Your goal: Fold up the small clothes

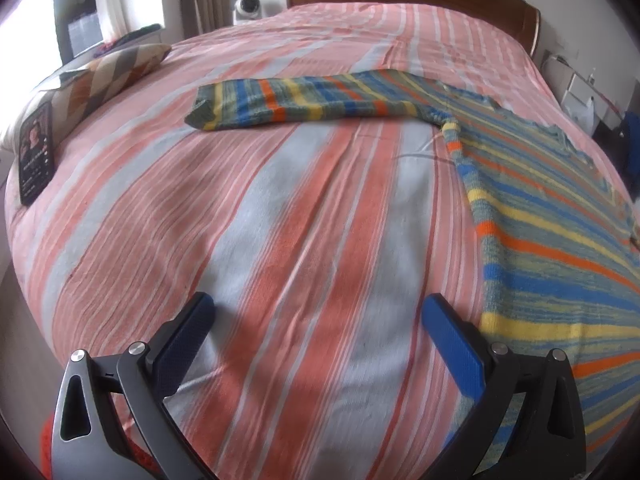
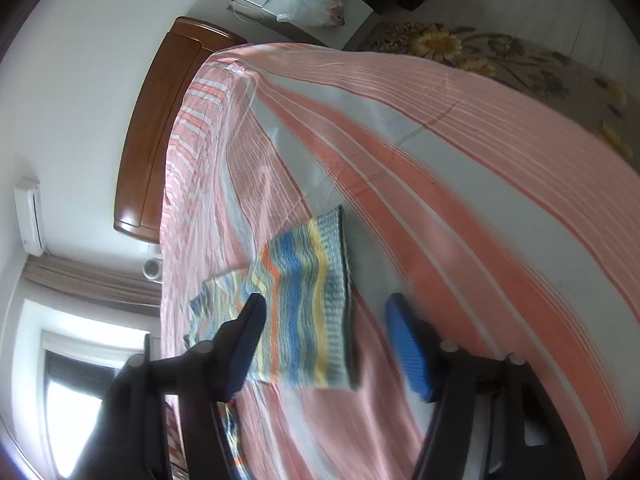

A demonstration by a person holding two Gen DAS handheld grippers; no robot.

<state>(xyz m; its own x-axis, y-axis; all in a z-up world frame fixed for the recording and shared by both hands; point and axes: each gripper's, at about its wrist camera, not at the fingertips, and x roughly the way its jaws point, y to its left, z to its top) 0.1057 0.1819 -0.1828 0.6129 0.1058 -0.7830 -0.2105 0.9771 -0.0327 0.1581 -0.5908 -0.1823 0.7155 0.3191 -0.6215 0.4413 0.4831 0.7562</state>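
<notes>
The left gripper point(image 1: 318, 336) stands spread wide and empty over the striped bedsheet point(image 1: 280, 220) at lower centre. The right gripper point(image 2: 326, 344) has its jaws apart, gripping nothing. The knitted sweater point(image 1: 540, 220), banded blue, yellow, orange and grey-green, lies flat at right, one sleeve point(image 1: 304, 102) stretched leftward above; its cuff point(image 2: 304, 312) sits between the right fingers.

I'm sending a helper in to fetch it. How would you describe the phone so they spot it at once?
Start at the bed with the pink and grey striped sheet and go to its left edge in the left wrist view, where a checked pillow lies. The phone leans against that pillow, nearer the foot of the bed. It is the only dark, flat slab there, its screen lit.
</notes>
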